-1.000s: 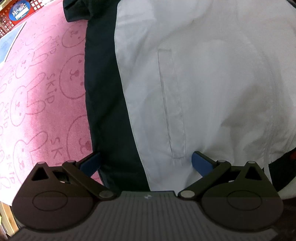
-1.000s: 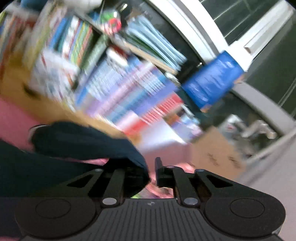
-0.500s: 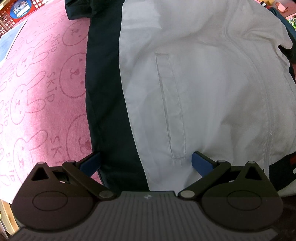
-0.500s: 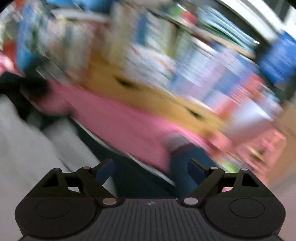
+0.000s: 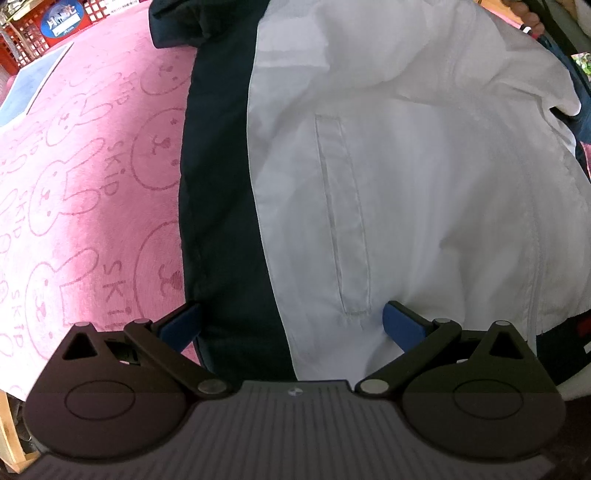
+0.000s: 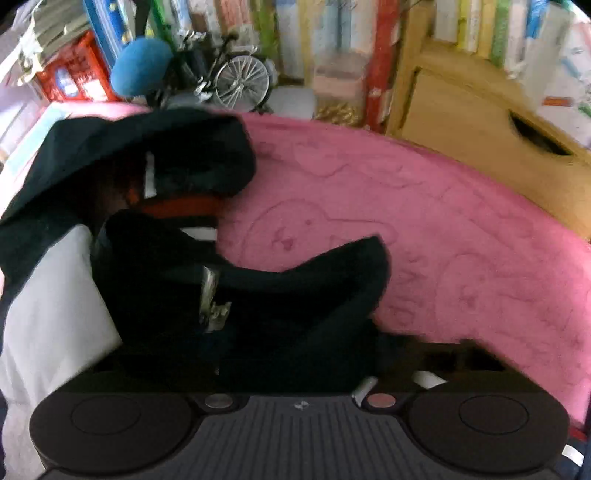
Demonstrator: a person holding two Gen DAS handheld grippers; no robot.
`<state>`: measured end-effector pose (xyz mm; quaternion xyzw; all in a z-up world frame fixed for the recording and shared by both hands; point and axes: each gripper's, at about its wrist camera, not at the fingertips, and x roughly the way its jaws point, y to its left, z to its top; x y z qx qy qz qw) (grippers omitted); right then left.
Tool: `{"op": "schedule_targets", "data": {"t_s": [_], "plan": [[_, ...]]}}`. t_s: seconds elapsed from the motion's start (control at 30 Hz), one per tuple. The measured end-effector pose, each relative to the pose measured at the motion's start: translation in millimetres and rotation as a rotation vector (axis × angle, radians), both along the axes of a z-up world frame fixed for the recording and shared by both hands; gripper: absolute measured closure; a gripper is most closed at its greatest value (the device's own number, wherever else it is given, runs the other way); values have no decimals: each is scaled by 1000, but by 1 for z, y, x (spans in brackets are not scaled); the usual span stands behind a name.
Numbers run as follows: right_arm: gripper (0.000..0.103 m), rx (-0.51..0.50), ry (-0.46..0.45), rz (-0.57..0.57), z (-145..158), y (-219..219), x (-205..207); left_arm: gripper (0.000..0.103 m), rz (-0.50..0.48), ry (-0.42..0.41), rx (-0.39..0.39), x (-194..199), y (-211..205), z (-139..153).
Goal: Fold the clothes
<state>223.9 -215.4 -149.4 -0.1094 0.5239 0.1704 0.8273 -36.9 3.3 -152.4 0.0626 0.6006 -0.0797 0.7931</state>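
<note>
Left gripper (image 5: pixel 291 325): black linkage arms, silver pivot screws, blue pads (image 5: pixel 400 325), ribbed grey body; right gripper (image 6: pixel 295 376): same black discs, ribbed housing.

Right tongs (image 6: pixel 295 373) fingers hidden against dark, motion-blurred jacket (image 6: pixel 258 314).

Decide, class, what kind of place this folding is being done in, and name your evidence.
Probably a home room or playroom, not a workshop: a pink rabbit-print blanket lies under the jacket, crowded bookshelves line the back, and a model bicycle stands beside them.
</note>
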Motion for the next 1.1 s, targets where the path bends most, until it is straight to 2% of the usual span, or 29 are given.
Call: {"op": "schedule_targets", "data": {"t_s": [0.07, 0.13, 0.2, 0.23, 0.3, 0.33, 0.4, 0.47, 0.5, 0.53, 0.6, 0.7, 0.8, 0.87, 0.97, 1.1], "plan": [[98, -36, -113, -31, 18, -5, -7, 0, 2, -8, -1, -4, -1, -1], [98, -77, -286, -47, 43, -10, -15, 0, 2, -9, -2, -3, 1, -2], [98, -142, -499, -88, 72, -13, -19, 0, -3, -14, -5, -3, 2, -1], [98, -163, -545, -114, 78, -18, -13, 0, -7, -18, -6, -3, 1, 0], [93, -191, -566, -172, 80, -29, 5, 0, -11, -22, -8, -2, 2, 0], [82, -205, -576, -201, 81, -34, 15, 0, -12, -21, -9, -2, 3, 1], [66, -211, -449, -262, 60, -48, 39, 0, -12, -21, -9, 1, 3, 0], [55, -168, -372, -319, 51, -56, 37, 0, -12, -21, -9, 4, 4, -1], [44, -141, -344, -347, 49, -60, 33, 0, -12, -23, -10, 3, 4, -1], [25, -114, -315, -375, 47, -64, 29, 0, -13, -26, -11, 3, 5, -1], [9, -28, -312, -410, 50, -70, 7, 0, -15, -31, -12, 0, 5, 1], [9, 53, -284, -404, 51, -73, -45, 0, -15, -32, -12, 2, 6, 0], [11, 80, -267, -303, 53, -67, -110, 0, -16, -29, -12, 5, 7, -3], [11, 55, -245, -206, 49, -62, -150, 0, -16, -27, -11, 4, 7, -2], [11, -24, -156, -103, 39, -58, -197, 0, -15, -25, -11, 0, 5, 1], [11, -33, -31, -157, 32, -80, -234, 0, -14, -22, -10, 1, 4, 2]]}}
